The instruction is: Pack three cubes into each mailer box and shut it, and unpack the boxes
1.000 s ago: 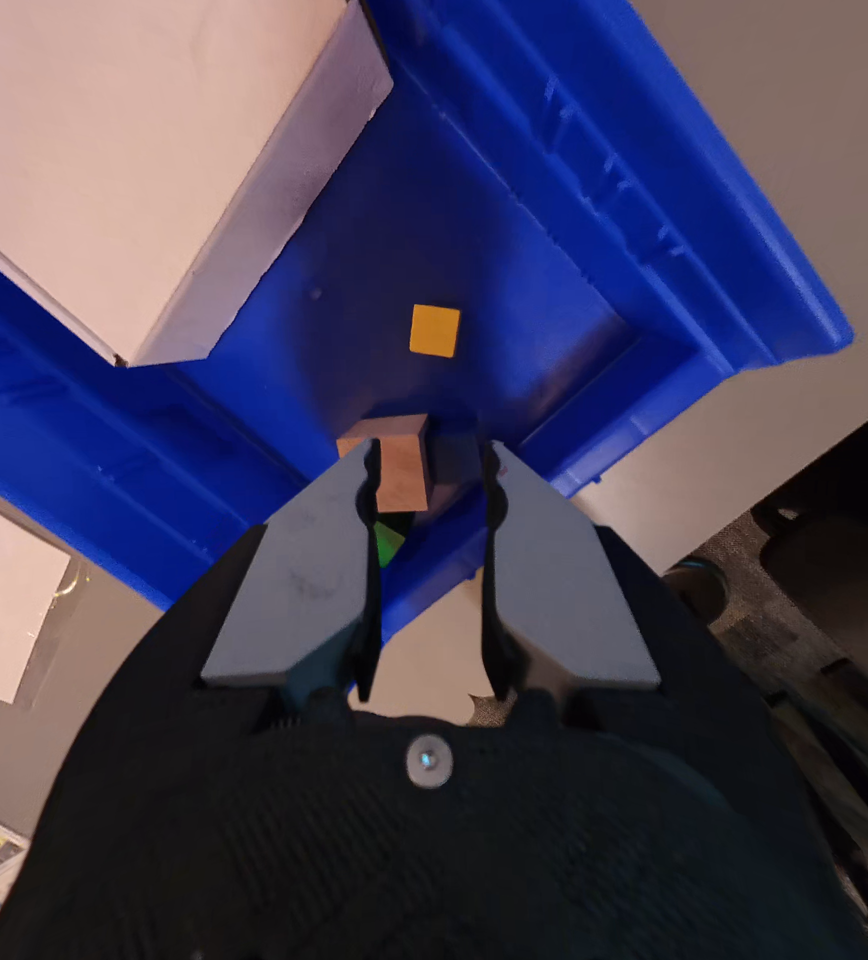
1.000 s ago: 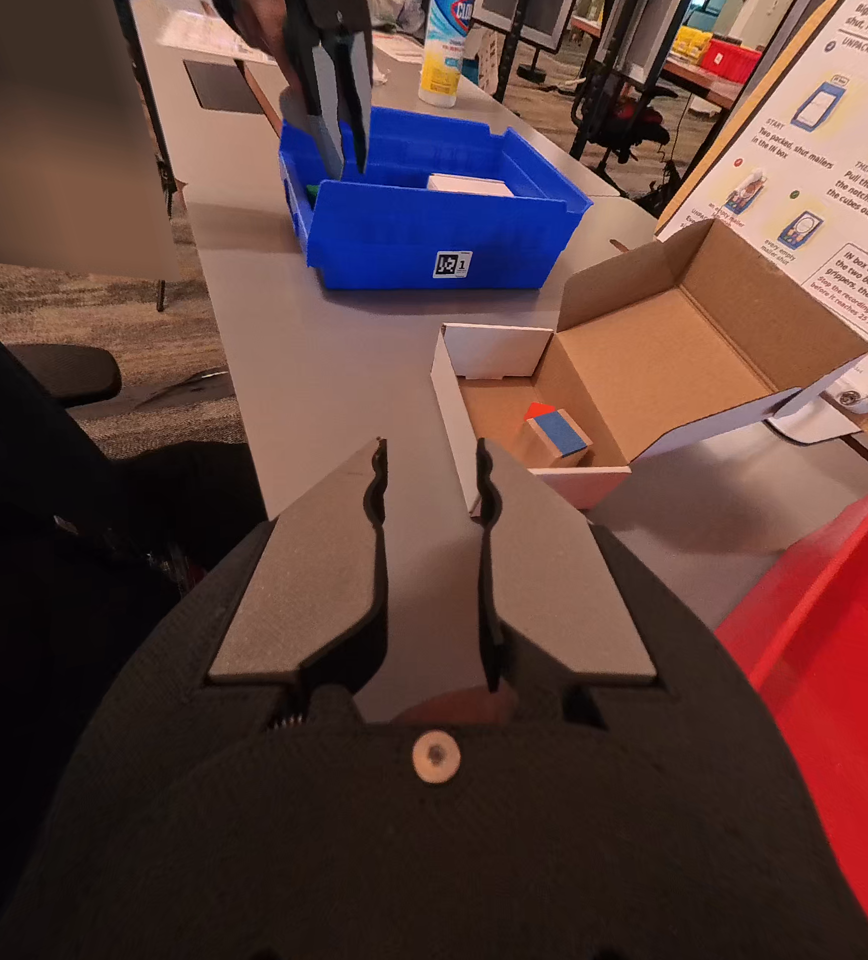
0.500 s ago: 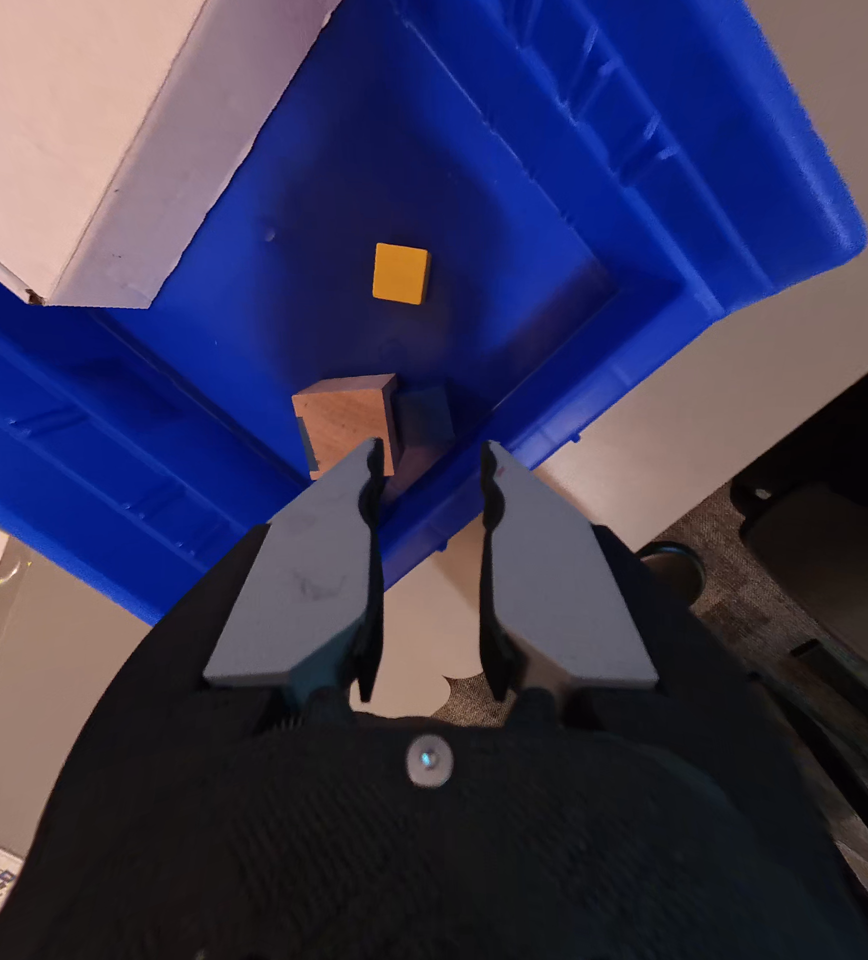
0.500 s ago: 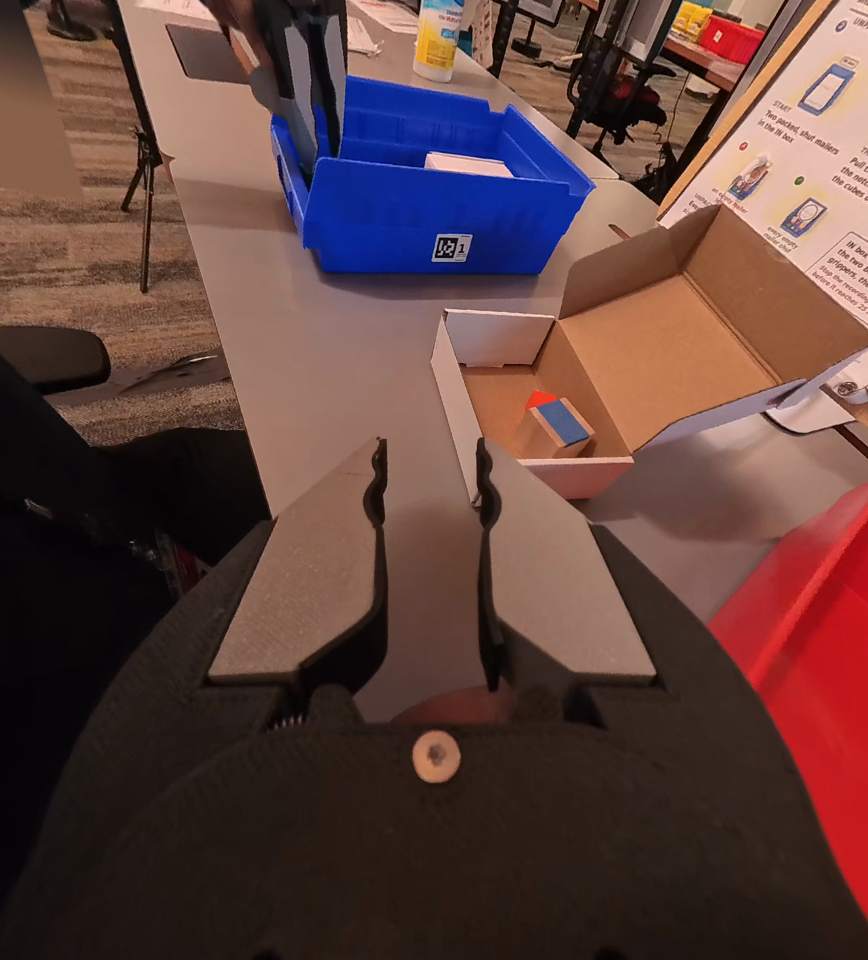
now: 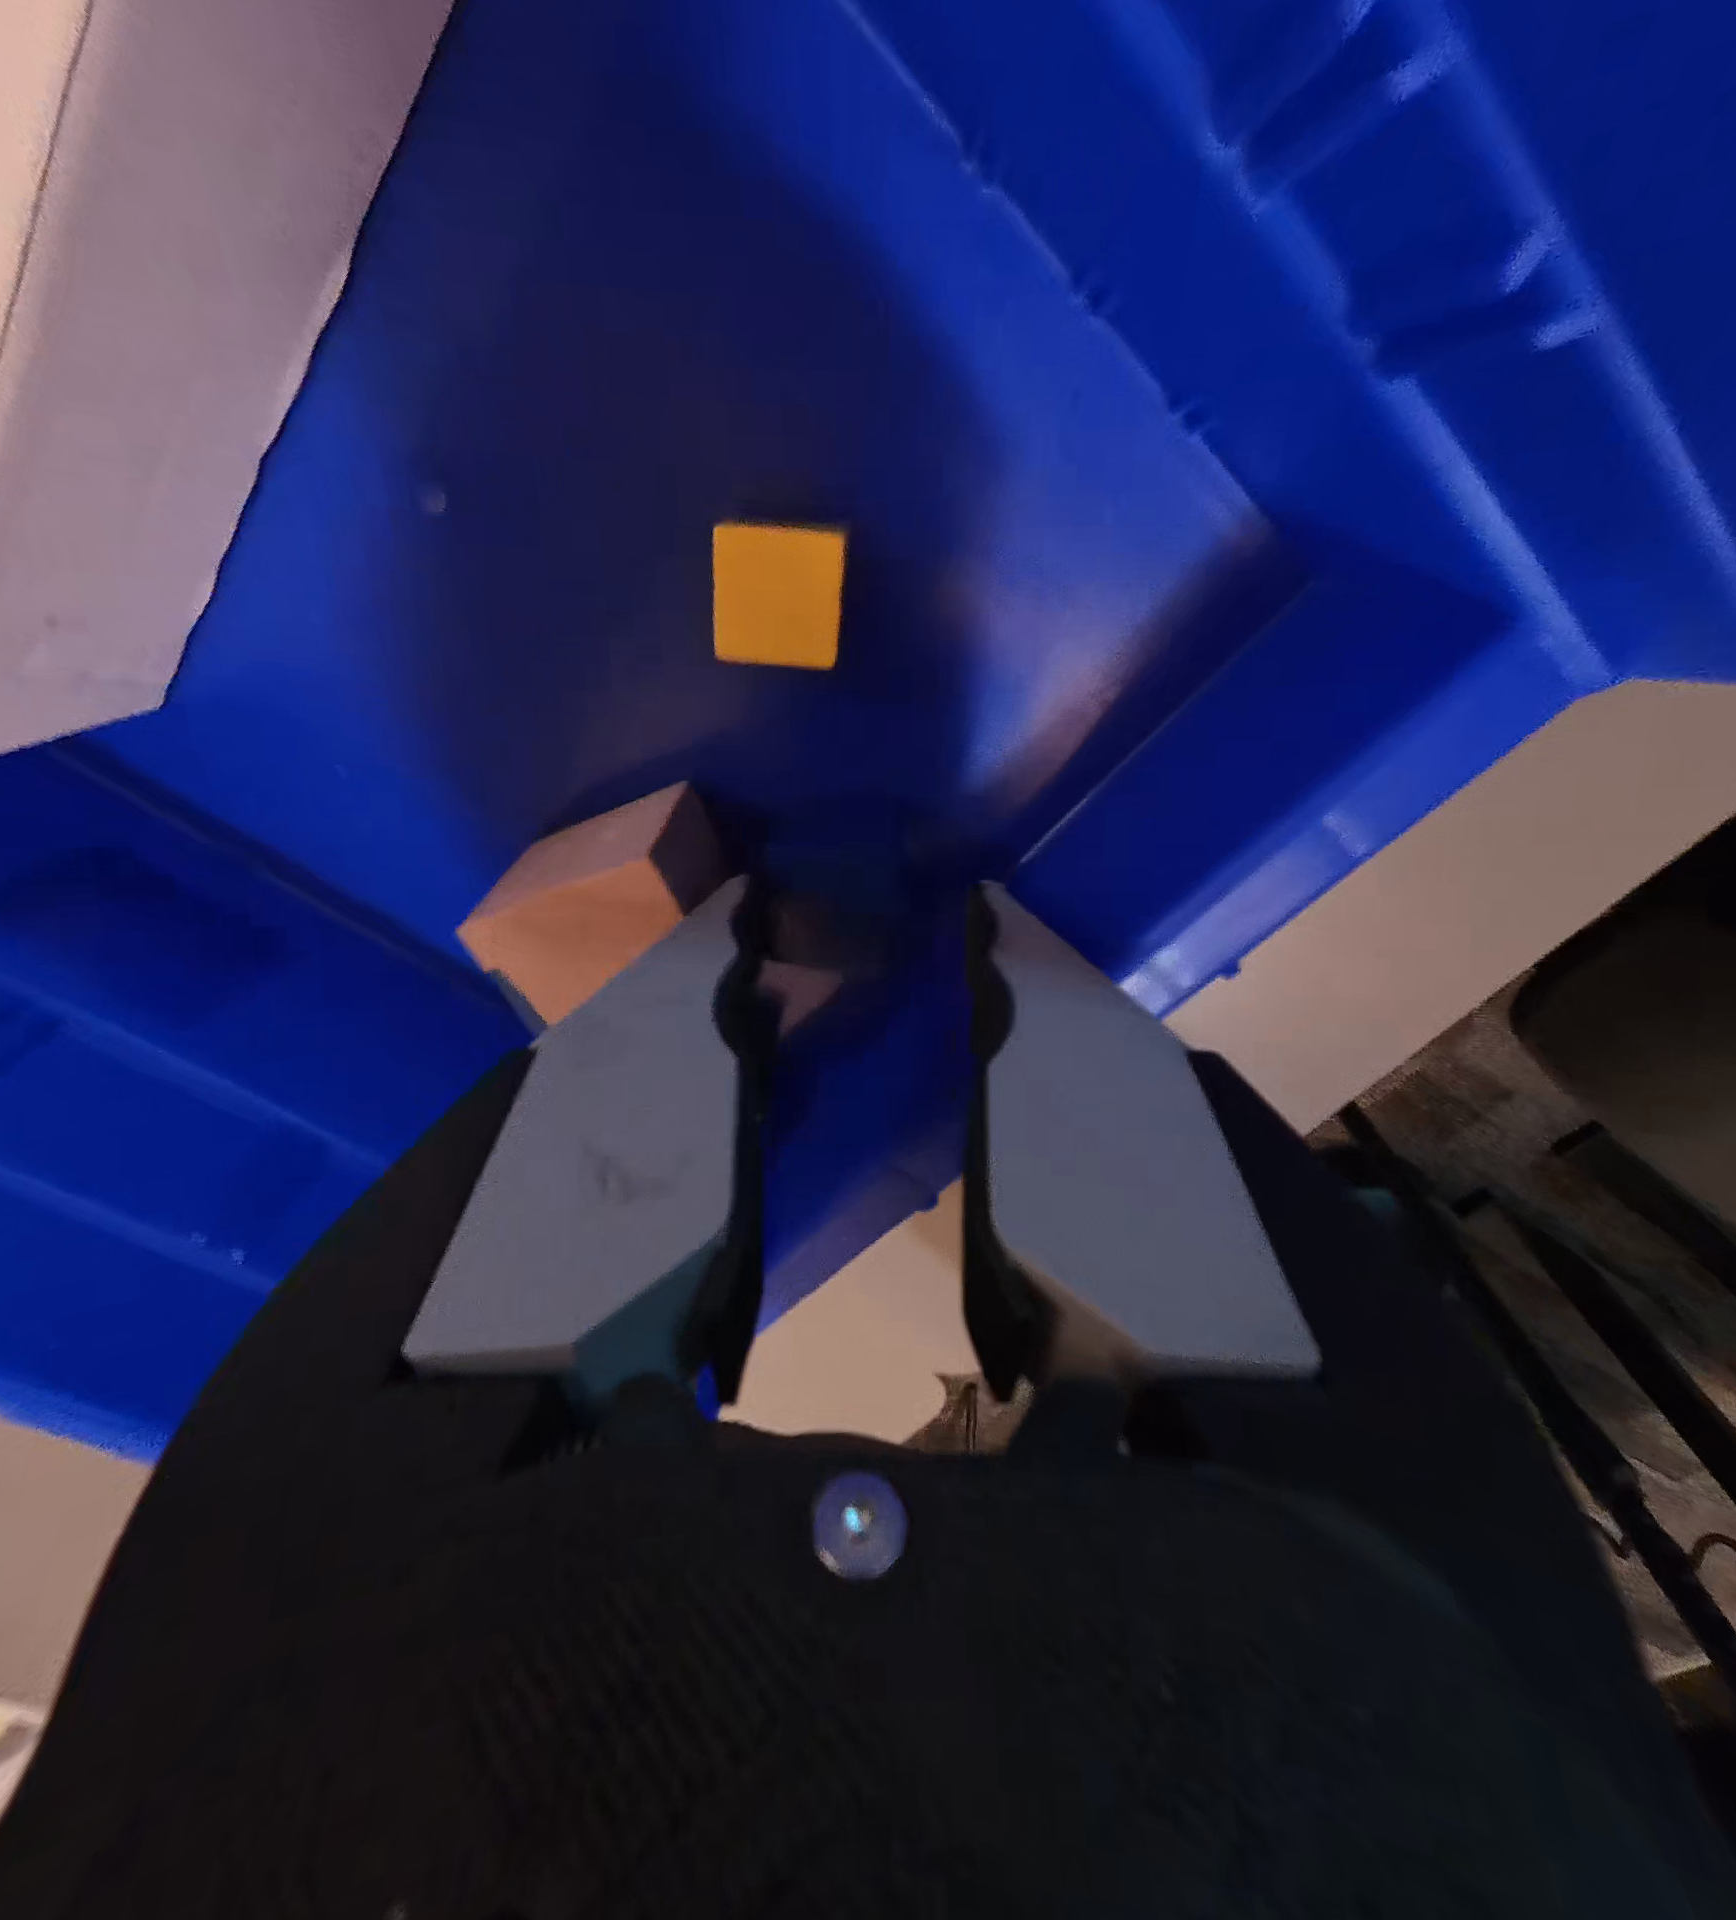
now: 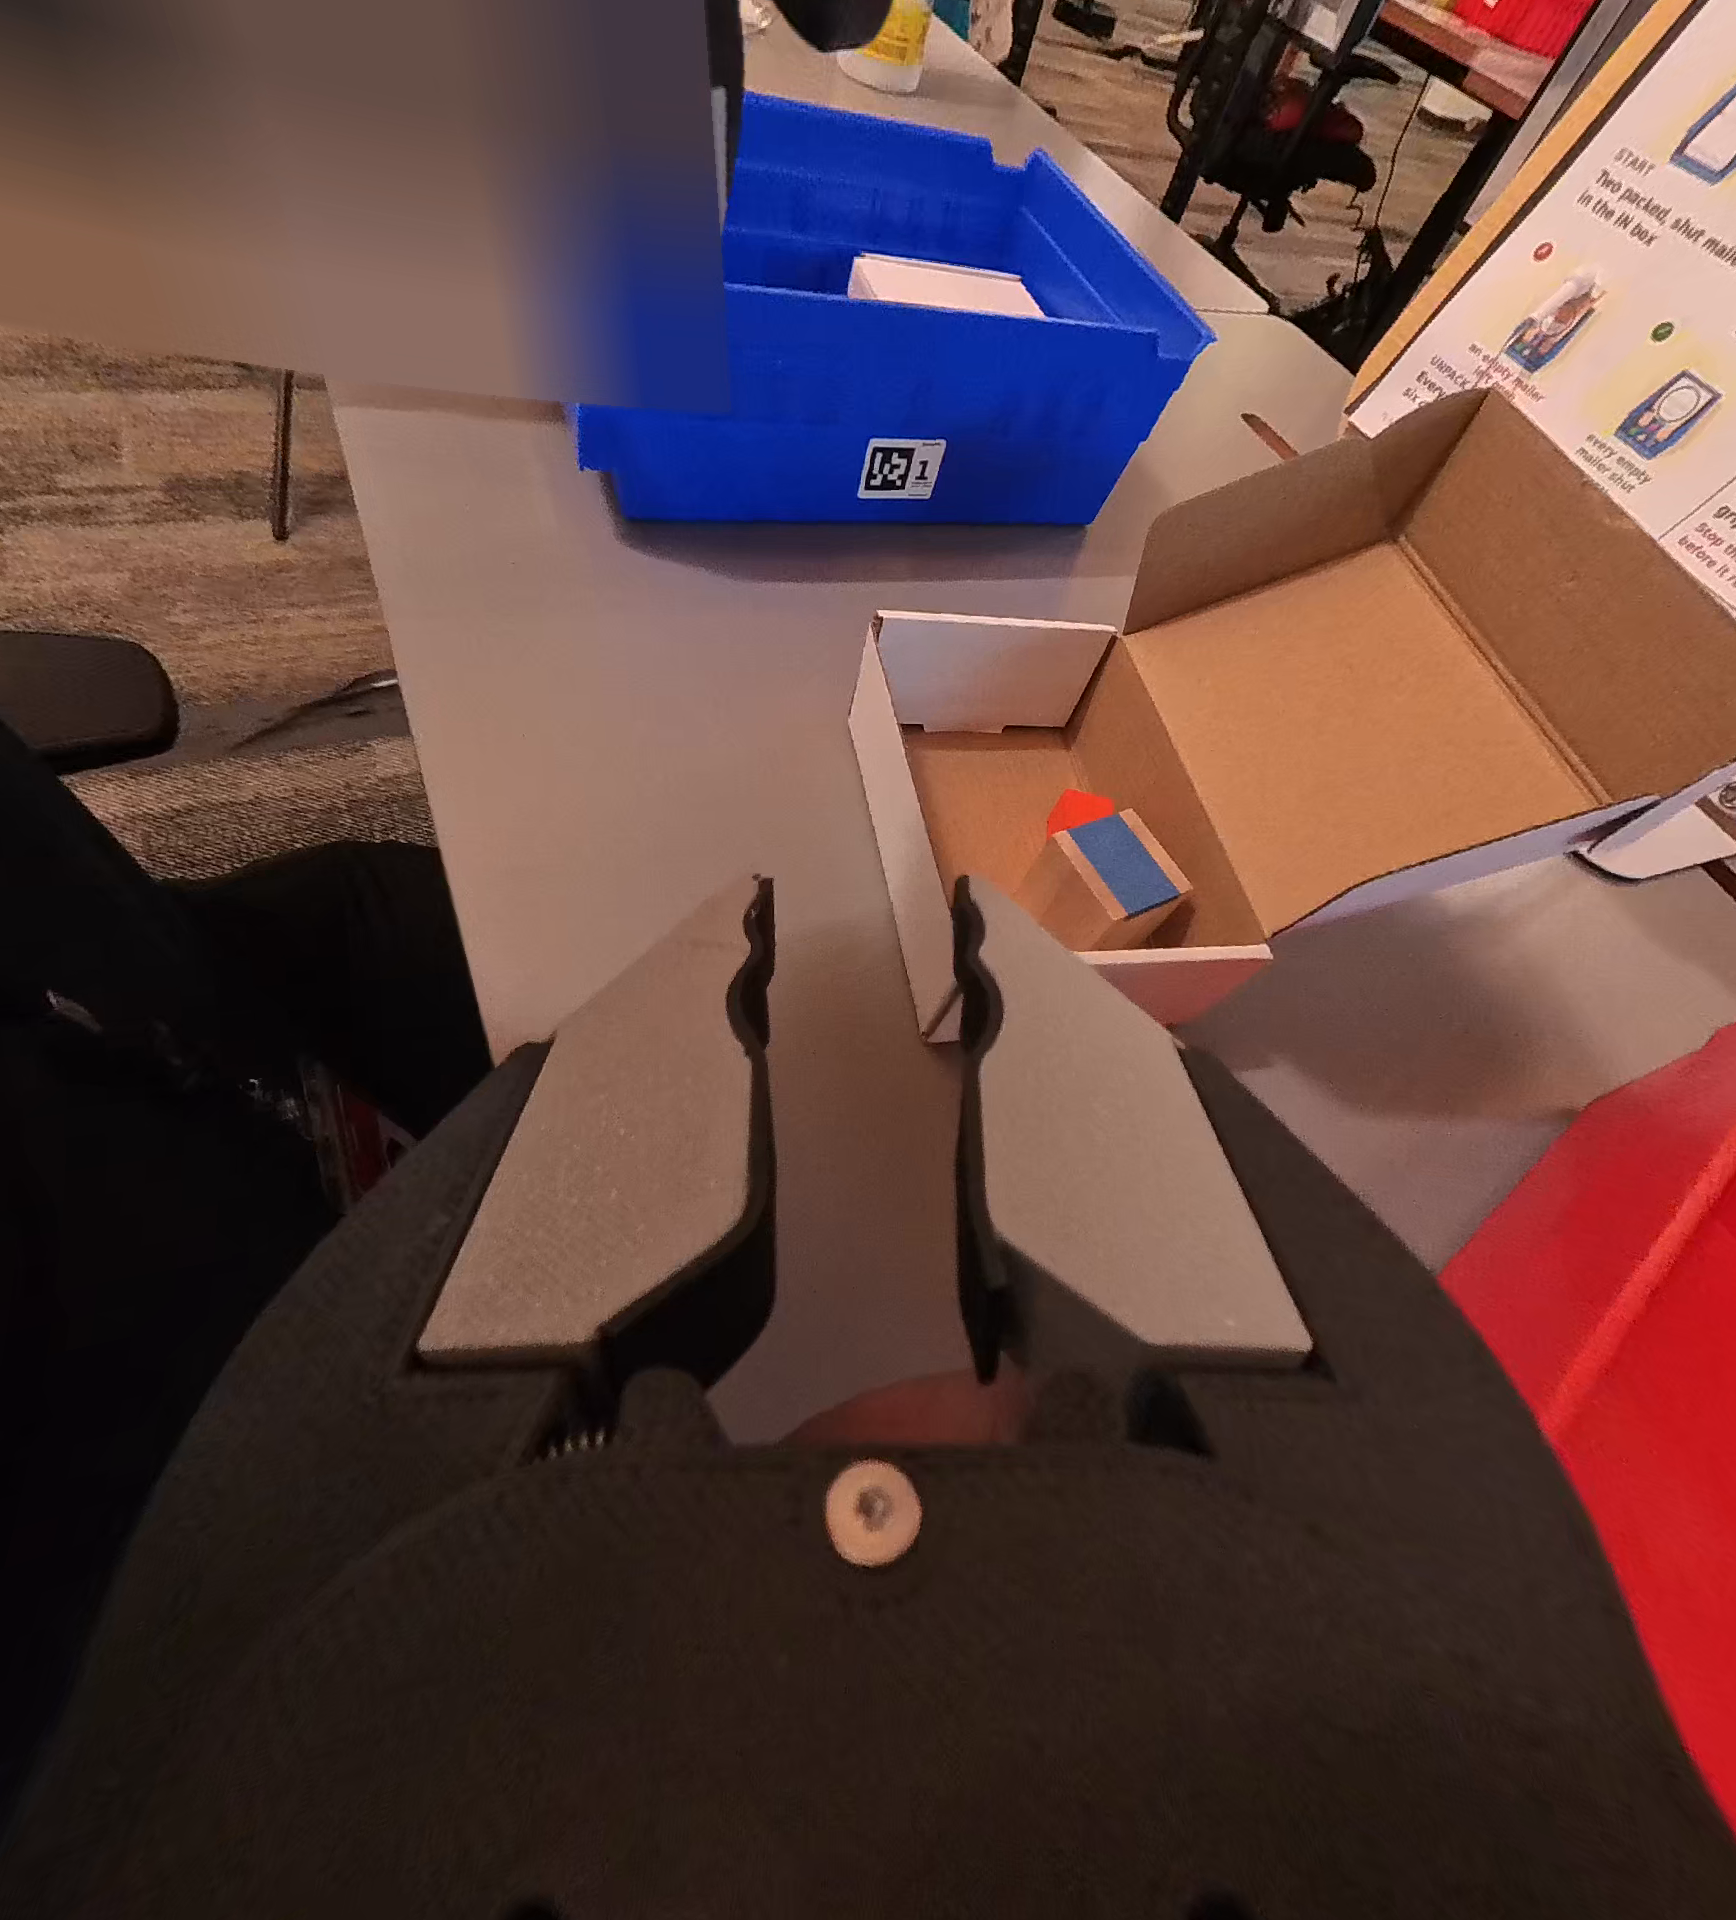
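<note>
In the left wrist view my left gripper (image 5: pixel 859 904) is open and reaches down into a corner of the blue bin (image 5: pixel 1259 312). A dark blue-topped cube (image 5: pixel 828 930) sits between its fingertips, partly hidden. A plain wooden cube (image 5: pixel 589 909) lies against the outside of the left finger. A yellow-topped cube (image 5: pixel 779 594) rests farther in on the bin floor. A closed white mailer box (image 5: pixel 116 364) fills the bin's upper left. In the right wrist view my right gripper (image 6: pixel 859 904) is open and empty over the grey table, beside an open mailer box (image 6: pixel 1290 686) holding a blue-topped cube (image 6: pixel 1118 868) and a red-topped cube (image 6: pixel 1077 805).
The blue bin (image 6: pixel 999 384) stands at the table's far end with the white mailer (image 6: pixel 947 286) inside. A red bin (image 6: pixel 1674 1351) is at the near right. An instruction poster (image 6: pixel 1674 260) leans behind the open box. The table's left edge (image 6: pixel 407 675) drops to carpet. Tip to tip, the grippers are about 40 cm apart.
My left gripper has pushed lower into the bin corner and now straddles the blue-topped cube; the wooden cube sits left of its finger. My right gripper has edged closer to the open mailer.
</note>
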